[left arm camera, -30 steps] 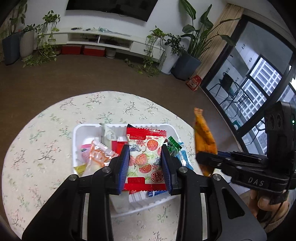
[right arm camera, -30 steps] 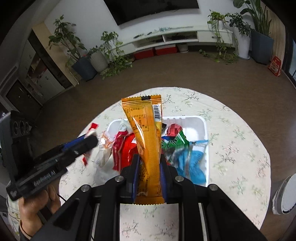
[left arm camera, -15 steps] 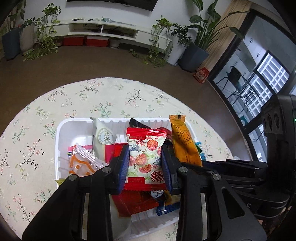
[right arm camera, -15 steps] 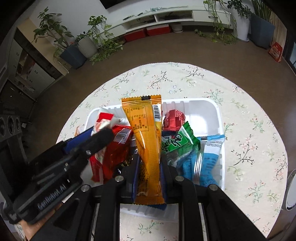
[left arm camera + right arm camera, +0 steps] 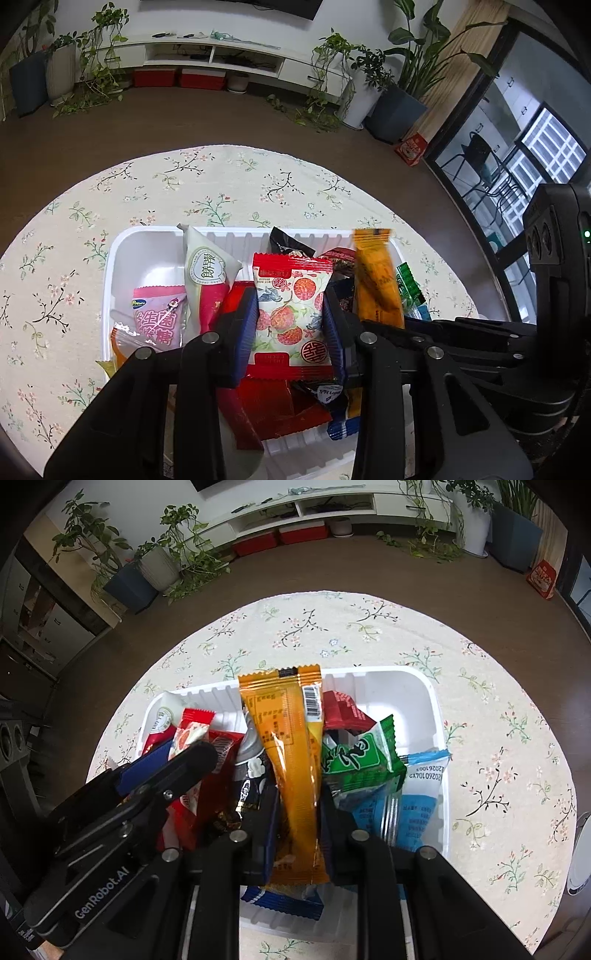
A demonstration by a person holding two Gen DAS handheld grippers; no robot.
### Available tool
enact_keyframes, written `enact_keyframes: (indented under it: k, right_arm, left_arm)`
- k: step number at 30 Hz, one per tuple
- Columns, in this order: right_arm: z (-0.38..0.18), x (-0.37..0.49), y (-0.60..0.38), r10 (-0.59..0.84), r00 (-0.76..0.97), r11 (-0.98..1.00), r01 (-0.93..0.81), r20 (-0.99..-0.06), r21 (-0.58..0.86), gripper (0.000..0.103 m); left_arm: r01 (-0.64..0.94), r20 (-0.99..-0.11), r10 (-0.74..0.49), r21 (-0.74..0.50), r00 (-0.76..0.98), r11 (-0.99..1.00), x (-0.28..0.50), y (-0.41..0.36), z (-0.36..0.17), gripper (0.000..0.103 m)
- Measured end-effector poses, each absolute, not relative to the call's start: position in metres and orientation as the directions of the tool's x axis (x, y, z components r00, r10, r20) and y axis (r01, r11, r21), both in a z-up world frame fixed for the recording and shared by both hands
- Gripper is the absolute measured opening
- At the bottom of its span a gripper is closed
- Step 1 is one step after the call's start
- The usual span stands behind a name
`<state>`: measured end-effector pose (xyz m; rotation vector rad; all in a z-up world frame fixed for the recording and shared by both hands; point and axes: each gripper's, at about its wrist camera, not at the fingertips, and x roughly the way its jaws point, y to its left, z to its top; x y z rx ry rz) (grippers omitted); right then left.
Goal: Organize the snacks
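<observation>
**Both packets lowered into the tray**

A second ago both grippers hung above the table; now both have come down over the white tray (image 5: 110, 258). The left gripper (image 5: 291, 325) is clenched on the red lychee packet (image 5: 291, 295), which hangs over the red and pink snacks already in the tray's middle. The right gripper (image 5: 295, 816) grasps the long orange packet (image 5: 291, 760), its lower end pinched between the pads, upright among the green packet (image 5: 354, 764) and the blue packet (image 5: 413, 805). Neither grip has let go. Judging by this, both snacks are in place for release; letting go is what remains.
</observation>
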<state>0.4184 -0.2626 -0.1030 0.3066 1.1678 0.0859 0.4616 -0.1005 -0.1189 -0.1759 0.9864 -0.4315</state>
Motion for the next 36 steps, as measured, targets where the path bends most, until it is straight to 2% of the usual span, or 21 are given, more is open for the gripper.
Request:
enact_keyframes:
  k: [6,10,17,18,20,22,25,28,36]
  right_arm:
    - [-0.103,0.419,-0.261,0.219,0.400,0.958,0.086,-0.890,0.274,0.025]
    - [-0.101,0.418,-0.262,0.220,0.405,0.955,0.095,-0.887,0.281,0.033]
    - [-0.099,0.415,-0.262,0.223,0.407,0.954,0.098,-0.886,0.285,0.037]
    - [-0.099,0.414,-0.263,0.224,0.407,0.952,0.104,-0.885,0.289,0.038]
    - [-0.096,0.412,-0.266,0.223,0.413,0.947,0.124,-0.883,0.297,0.039]
    - [-0.091,0.409,-0.271,0.221,0.435,0.940,0.144,-0.873,0.310,0.049]
    - [-0.082,0.403,-0.275,0.203,0.467,0.937,0.161,-0.860,0.309,0.059]
    - [-0.077,0.400,-0.274,0.200,0.476,0.938,0.160,-0.857,0.308,0.066]
    - [-0.056,0.383,-0.267,0.192,0.516,0.944,0.137,-0.835,0.301,0.067]
  left_arm:
    - [0.263,-0.756,-0.452,-0.368,0.474,0.892,0.456,-0.089,-0.118,0.033]
    - [0.252,-0.745,-0.460,-0.385,0.483,0.888,0.452,-0.083,-0.113,0.033]
    - [0.248,-0.732,-0.462,-0.390,0.500,0.887,0.446,-0.073,-0.108,0.034]
    - [0.246,-0.731,-0.461,-0.390,0.504,0.887,0.445,-0.073,-0.107,0.037]
    - [0.240,-0.725,-0.455,-0.388,0.517,0.890,0.443,-0.071,-0.104,0.050]
    - [0.239,-0.714,-0.455,-0.389,0.533,0.890,0.439,-0.067,-0.099,0.059]
    - [0.228,-0.700,-0.432,-0.371,0.569,0.900,0.432,-0.063,-0.090,0.074]
    - [0.230,-0.692,-0.425,-0.361,0.583,0.904,0.425,-0.063,-0.081,0.078]
    - [0.238,-0.644,-0.376,-0.294,0.666,0.926,0.390,-0.048,-0.048,0.093]
